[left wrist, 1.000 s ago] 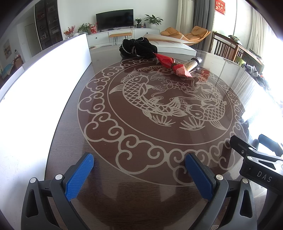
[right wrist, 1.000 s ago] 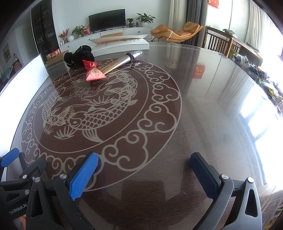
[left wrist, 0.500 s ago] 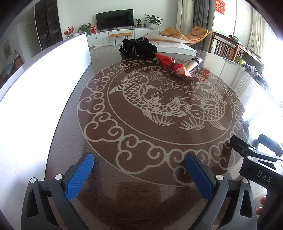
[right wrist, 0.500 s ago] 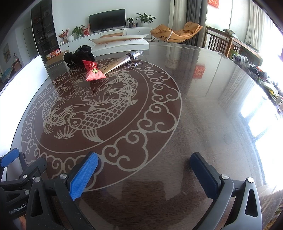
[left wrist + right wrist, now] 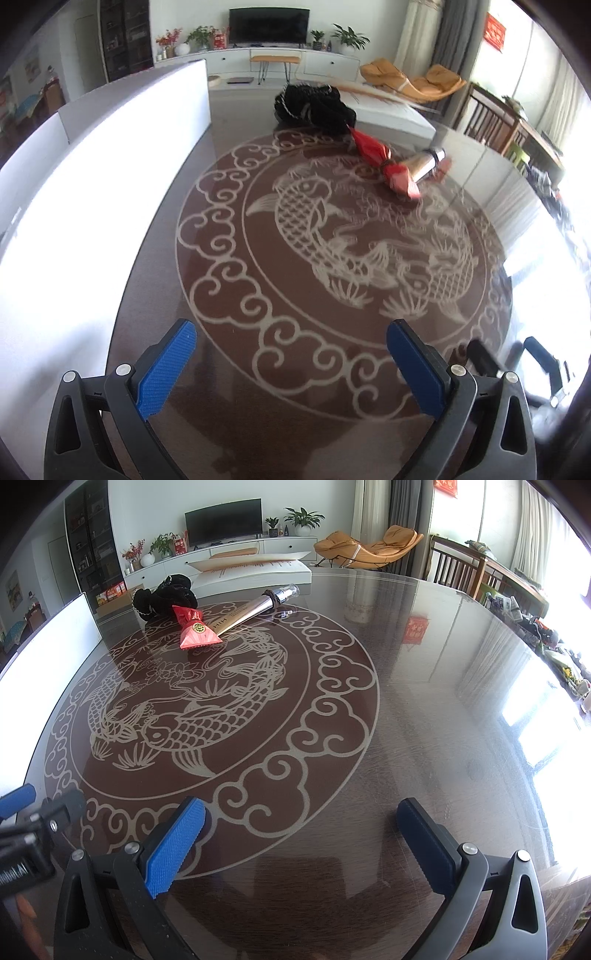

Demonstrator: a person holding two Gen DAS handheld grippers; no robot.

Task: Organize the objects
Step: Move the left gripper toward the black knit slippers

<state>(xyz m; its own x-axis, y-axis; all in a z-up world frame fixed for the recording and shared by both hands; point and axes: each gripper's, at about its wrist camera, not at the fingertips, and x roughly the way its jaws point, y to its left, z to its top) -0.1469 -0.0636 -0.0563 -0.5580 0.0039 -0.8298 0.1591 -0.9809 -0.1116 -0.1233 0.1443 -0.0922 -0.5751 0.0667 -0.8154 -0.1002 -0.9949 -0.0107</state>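
We see nothing organized yet; the red packet (image 5: 195, 632), silver tube (image 5: 255, 609) and black cloth (image 5: 164, 596) lie clustered, untouched; left gripper (image 5: 291, 365) and right gripper (image 5: 304, 840) gape apart, empty.

A glossy dark round table (image 5: 424, 701) patterned with 2 pale fish inside a cloud-scroll ring is seen. At its far left side, 3 things are clustered touching: a black scrunchie (image 5: 164, 596), a red wrapped packet (image 5: 195, 631) and a metallic tube (image 5: 255, 607).
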